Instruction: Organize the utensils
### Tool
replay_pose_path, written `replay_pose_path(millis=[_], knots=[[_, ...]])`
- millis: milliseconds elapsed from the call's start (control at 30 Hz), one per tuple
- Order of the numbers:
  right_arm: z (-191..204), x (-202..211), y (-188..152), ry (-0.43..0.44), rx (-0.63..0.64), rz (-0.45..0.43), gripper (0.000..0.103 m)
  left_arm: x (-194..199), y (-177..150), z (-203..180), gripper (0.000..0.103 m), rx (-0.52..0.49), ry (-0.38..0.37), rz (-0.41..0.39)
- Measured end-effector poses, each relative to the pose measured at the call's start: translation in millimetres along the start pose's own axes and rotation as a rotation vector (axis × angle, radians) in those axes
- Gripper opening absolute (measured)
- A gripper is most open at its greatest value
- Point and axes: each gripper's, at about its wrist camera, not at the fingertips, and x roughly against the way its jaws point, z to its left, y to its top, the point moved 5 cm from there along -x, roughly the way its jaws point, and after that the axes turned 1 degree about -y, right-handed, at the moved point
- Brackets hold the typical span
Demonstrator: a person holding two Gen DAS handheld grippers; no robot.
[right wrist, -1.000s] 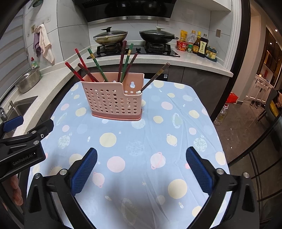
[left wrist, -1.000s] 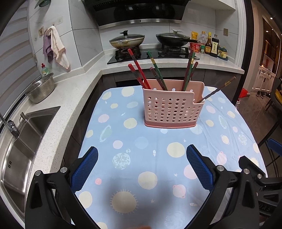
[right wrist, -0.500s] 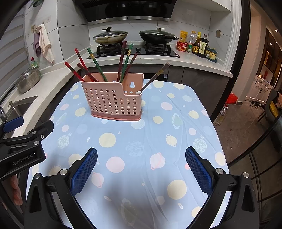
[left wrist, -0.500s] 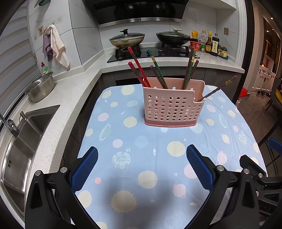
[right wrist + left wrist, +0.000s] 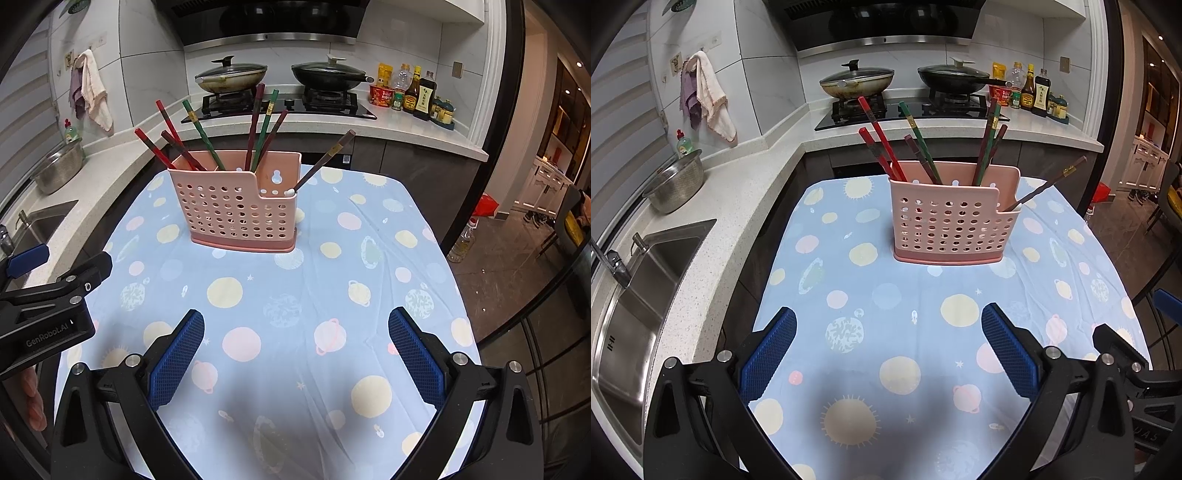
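A pink perforated utensil holder [image 5: 955, 225] [image 5: 236, 210] stands upright on the far half of the table. Several red, green and dark chopsticks [image 5: 882, 140] [image 5: 258, 129] lean out of its tall back section. One brown chopstick [image 5: 1049, 182] [image 5: 325, 158] leans right from the low side pocket. My left gripper [image 5: 888, 349] is open over the near cloth with nothing between its blue pads. My right gripper [image 5: 295, 350] is open too, also empty, beside the left one. Both stay well short of the holder.
A blue tablecloth [image 5: 886, 295] with planet prints covers the table. A sink [image 5: 639, 295] and a steel bowl [image 5: 674, 181] lie on the left counter. Two lidded woks [image 5: 857, 79] sit on the stove behind, sauce bottles [image 5: 1030, 92] at right. The floor drops off to the right.
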Motion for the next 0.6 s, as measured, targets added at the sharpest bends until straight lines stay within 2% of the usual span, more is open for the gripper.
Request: replay_pose_path(millis=[600], knots=[[0.0,-4.3,-2.2,-0.004,0.002,0.009,0.096,-7.8,-6.4,2.1,0.096,0.000,0.007,0.016]])
